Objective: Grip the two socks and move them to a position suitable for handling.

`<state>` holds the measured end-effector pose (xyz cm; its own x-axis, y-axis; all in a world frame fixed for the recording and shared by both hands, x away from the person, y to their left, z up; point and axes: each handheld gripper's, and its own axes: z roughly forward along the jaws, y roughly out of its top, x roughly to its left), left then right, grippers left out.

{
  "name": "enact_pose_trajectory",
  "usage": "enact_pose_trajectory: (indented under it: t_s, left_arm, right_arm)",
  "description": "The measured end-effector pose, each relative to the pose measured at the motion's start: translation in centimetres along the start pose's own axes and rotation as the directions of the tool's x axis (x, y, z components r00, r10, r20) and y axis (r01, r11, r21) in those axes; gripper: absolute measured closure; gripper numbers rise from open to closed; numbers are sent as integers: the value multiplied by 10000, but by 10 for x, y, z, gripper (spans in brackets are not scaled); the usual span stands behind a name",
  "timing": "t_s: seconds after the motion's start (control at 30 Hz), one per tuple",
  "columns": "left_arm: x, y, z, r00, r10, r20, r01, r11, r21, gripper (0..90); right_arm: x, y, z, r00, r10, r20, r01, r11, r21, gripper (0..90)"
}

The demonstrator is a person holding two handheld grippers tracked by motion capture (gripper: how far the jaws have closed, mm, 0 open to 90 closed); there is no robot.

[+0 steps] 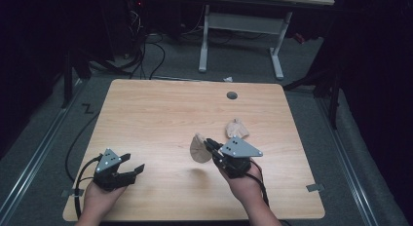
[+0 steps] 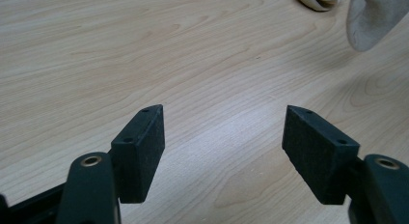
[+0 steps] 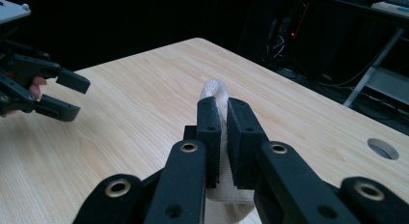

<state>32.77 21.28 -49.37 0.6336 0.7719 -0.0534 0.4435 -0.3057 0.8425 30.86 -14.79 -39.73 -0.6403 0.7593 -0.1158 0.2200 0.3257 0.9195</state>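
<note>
R gripper [image 1: 208, 145] pinches sock [image 1: 198, 149], lower end hidden | L gripper [image 1: 132, 168] open

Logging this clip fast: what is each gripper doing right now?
Left gripper: open, holding nothing, above the table.
Right gripper: shut on the beige sock, lifted off the table.

Each black two-jaw claw, left claw [image 1: 127, 166] and right claw [image 1: 210, 145], is wearing a grey three-cornered plate, brass-ringed screws and a trailing black cable.
</note>
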Motion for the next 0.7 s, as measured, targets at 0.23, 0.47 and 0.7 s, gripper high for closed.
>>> enact_pose_trajectory:
  t_s: [0.23,0.47,0.7]
  left_arm:
    - [-3,-1,1,9996,-188,230,190,9998,-93,318]
    - [-3,3,-3,9999,78,77,-76,9995,-314,316]
    - [-2,2,2,9998,-20,176,24,9998,-220,316]
  right_arm:
    - [10,7,11,9995,2,-305,3,9999,143,846]
    - [22,7,23,9984,-112,-561,125,9996,235,846]
    - [45,7,36,9919,210,-1256,-187,9996,191,846]
